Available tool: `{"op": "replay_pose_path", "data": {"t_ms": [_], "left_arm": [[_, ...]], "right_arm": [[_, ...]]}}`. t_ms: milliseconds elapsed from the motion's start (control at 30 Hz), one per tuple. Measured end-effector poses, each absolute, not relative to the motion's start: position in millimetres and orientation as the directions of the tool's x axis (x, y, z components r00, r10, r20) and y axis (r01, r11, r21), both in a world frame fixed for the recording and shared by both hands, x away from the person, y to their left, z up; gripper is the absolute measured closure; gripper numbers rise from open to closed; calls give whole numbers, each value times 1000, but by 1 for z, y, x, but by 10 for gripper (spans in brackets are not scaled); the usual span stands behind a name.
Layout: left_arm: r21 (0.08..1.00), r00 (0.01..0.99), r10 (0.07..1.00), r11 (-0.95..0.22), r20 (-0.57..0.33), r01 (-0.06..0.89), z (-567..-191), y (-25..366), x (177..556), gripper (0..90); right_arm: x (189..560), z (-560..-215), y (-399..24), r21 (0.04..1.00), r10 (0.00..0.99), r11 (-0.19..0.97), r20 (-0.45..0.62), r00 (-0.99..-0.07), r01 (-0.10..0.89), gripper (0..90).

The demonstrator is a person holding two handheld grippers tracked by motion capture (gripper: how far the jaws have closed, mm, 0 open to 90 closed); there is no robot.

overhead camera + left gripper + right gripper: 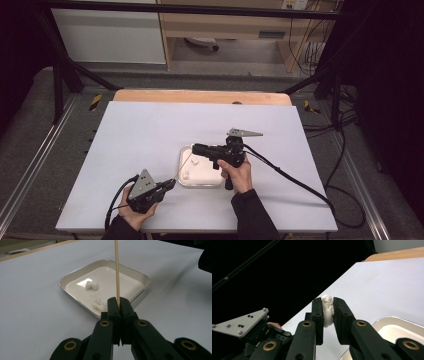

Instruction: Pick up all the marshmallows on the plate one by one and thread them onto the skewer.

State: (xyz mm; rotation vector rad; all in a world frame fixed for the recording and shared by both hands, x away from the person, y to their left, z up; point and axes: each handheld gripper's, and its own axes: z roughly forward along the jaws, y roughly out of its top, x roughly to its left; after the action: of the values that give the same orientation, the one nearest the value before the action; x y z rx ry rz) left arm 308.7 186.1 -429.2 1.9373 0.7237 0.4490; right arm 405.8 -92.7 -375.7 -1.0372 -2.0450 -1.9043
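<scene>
- The left gripper [169,184], low at the near left of the white table [140,135], has its jaws clamped tight on a thin wooden skewer [116,272]. The stick runs from the pinch toward the tray and the other gripper. The hold is at one end only, so I judge the far tip can wobble or pivot in the pads under any sideways push.
- The square white tray [186,181] sits mid-table between the two hands, with two white marshmallow pieces [91,285] lying in it. It is light-looking; a knock from either tool could slide it.
- The right gripper [196,148], held above the tray's far side, is closed on a white marshmallow [327,310], which bulges between the pads. It looks soft: too hard a squeeze may crush or tear it, and an off-centre meeting with the skewer could push it out of the pads or split it.
</scene>
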Motion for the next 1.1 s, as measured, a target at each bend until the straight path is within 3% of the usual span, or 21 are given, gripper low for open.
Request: {"op": "replay_pose_path", "data": {"t_ms": [500,1100], "left_arm": [[884,758,651,-376,39,277,-433,181,307,890],[875,753,658,-373,15,308,-432,179,308,892]], "right_arm": [[401,-380,-89,808,319,-31,567,-760,589,819],[393,-388,-83,827,348,1,526,-776,562,824]]}}
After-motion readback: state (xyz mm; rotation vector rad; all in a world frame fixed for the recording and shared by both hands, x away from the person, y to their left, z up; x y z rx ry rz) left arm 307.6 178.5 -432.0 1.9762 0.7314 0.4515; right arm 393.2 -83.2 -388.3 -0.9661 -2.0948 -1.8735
